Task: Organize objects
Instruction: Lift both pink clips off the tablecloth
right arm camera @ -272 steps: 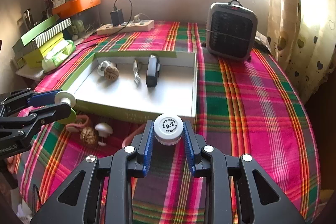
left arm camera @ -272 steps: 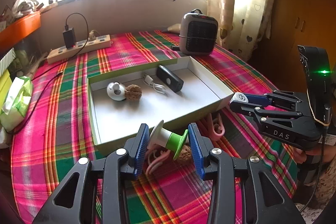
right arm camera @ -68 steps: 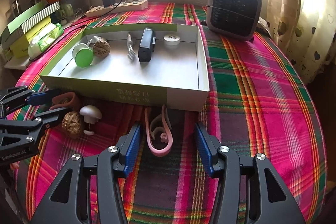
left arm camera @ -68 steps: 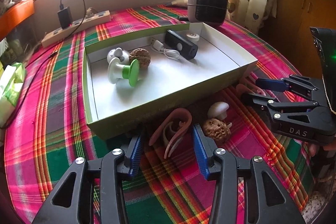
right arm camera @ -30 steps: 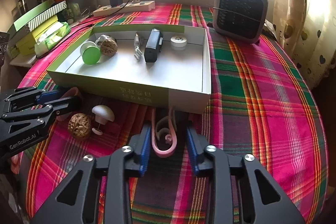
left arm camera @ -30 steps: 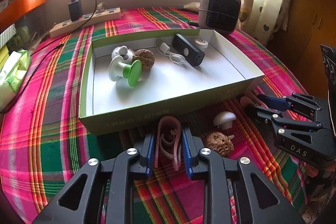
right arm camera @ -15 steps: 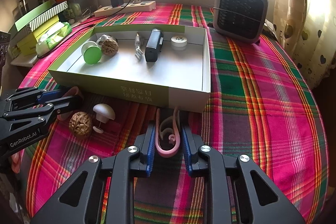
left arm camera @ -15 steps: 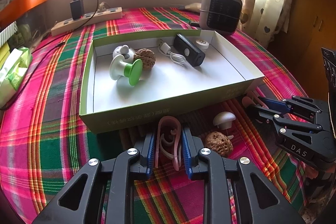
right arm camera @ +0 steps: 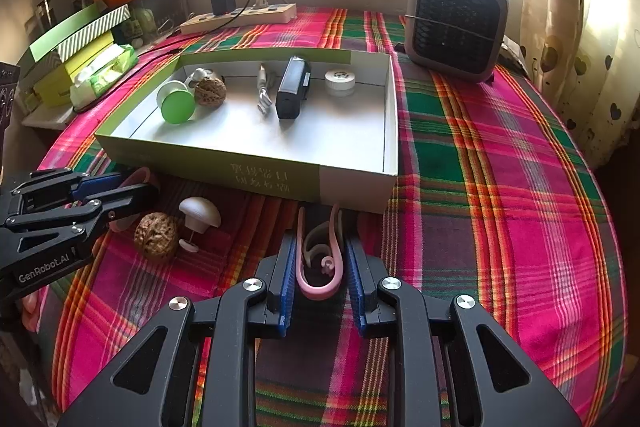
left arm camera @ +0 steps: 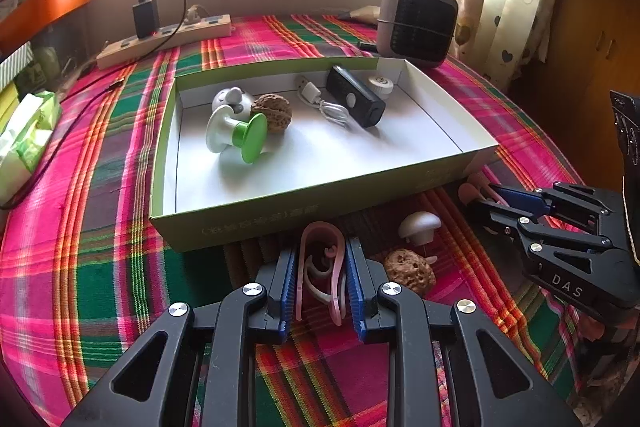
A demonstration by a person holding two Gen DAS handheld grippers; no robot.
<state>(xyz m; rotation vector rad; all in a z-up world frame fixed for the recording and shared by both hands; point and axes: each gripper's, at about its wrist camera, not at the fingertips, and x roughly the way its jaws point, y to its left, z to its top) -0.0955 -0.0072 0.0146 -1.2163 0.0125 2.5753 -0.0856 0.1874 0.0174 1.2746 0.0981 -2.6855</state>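
A: Since the first frames, spool (left arm camera: 236, 134) and white jar (right arm camera: 339, 80) have gone from the jaws into the box (left arm camera: 320, 195); both grippers have dropped to the cloth (right arm camera: 500, 155) in front of it.

B: Right gripper (right arm camera: 321, 265)?

A: Jaws have just been closing; blue pads now press a pink hook (right arm camera: 320, 259) from both sides; hook lies on the cloth just before the box's near wall.

B: Left gripper (left arm camera: 321, 275)?

A: Clamped on a second pink hook (left arm camera: 320, 263); pads touch its two sides; also just before the near wall, further left.

B: What sits between them?

A: Walnut (right arm camera: 156, 235) and white mushroom-shaped piece (right arm camera: 199, 213), near each other on the cloth, outside the box.

B: Box contents?

A: Spool on its side beside another walnut (left arm camera: 272, 111) and a grey-white piece (left arm camera: 231, 99) at the left end; white cable (left arm camera: 326, 103), black device (left arm camera: 354, 101), jar along the far wall; near half bare.

B: Beyond?

A: Heater (right arm camera: 456, 23) at right; power strip (right arm camera: 240, 17) by the wall.
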